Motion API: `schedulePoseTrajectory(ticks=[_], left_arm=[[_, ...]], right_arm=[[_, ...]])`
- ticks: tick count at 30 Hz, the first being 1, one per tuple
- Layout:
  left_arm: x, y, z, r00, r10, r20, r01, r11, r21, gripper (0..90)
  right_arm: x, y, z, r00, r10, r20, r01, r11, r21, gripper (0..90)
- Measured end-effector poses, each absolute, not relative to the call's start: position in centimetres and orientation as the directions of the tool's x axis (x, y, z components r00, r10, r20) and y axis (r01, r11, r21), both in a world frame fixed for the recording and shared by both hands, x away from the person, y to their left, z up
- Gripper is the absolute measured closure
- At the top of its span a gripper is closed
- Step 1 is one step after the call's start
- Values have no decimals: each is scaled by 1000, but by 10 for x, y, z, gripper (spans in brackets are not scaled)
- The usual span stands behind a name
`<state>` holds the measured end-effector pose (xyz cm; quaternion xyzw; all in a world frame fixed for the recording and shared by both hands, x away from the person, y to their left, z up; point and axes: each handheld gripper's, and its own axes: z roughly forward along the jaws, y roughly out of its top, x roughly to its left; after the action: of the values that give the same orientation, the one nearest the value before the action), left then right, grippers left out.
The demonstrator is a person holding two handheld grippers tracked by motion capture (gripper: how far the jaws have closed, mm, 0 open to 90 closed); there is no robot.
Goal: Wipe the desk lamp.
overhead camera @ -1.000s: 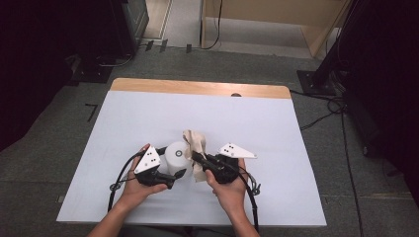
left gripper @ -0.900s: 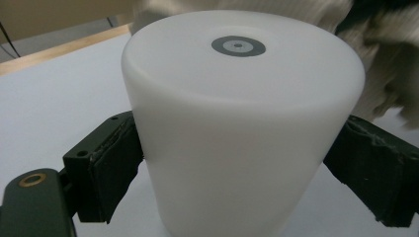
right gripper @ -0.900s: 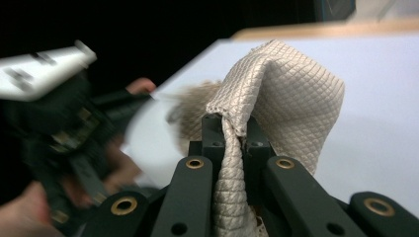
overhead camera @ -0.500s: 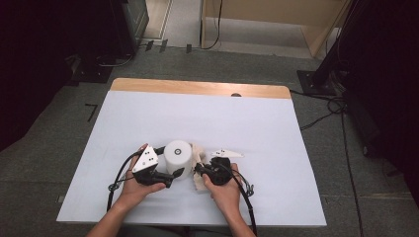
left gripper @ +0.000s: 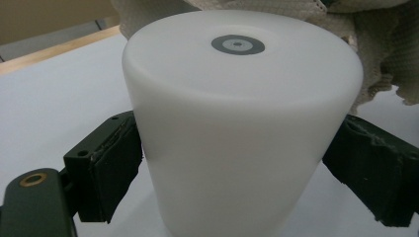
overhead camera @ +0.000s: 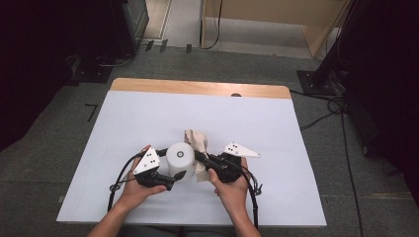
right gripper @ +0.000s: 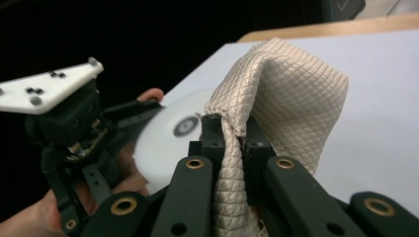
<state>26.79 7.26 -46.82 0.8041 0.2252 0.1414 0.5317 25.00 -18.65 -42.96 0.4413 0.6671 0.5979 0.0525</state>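
A white cylinder (overhead camera: pixel 180 157) with a small grey ring on its top stands near the table's front edge. My left gripper (overhead camera: pixel 171 165) is shut on it. In the left gripper view the cylinder (left gripper: pixel 237 113) sits between the two black pads (left gripper: pixel 117 160), which touch its sides. A beige quilted cloth (overhead camera: pixel 196 141) rises just right of the cylinder. My right gripper (overhead camera: pixel 201 158) is shut on it. In the right gripper view the cloth (right gripper: pixel 291 94) is pinched between the jaws of the right gripper (right gripper: pixel 231 129) and bulges up above them, with the cylinder (right gripper: pixel 165 143) beyond.
The white table top (overhead camera: pixel 148 113) has a wooden strip (overhead camera: pixel 197 88) along its far edge. Dark equipment and cables stand on the floor around it. The left gripper's white marker plate (right gripper: pixel 47 89) is close on the left in the right gripper view.
My right gripper dipped toward the front edge with the cloth half a second ago, then swung back up and right, lifting the cloth. The left gripper and cylinder stayed put.
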Motion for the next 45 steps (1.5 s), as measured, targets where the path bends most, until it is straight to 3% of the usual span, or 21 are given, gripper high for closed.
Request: schedulePoseTrajectory(ticks=[9,25,32,39,45], left_arm=[[268,74,-468,859,511,-11,214,-339,916,101],[267,72,-467,854,520,-10,219,-343,913,100],[268,73,-467,855,518,-11,220,-343,913,100],[268,72,-467,856,518,-9,218,-344,913,101],[269,72,-468,854,521,-5,223,-356,907,119]], right_arm=[[255,-187,-443,-580,676,455,545,-94,833,852],[270,-181,-488,-476,724,499,729,9,684,852],[262,-185,-468,-520,690,504,659,-51,751,853],[248,-187,-429,-602,664,444,538,-75,840,852],[248,-189,-436,-585,693,422,530,-68,846,852]])
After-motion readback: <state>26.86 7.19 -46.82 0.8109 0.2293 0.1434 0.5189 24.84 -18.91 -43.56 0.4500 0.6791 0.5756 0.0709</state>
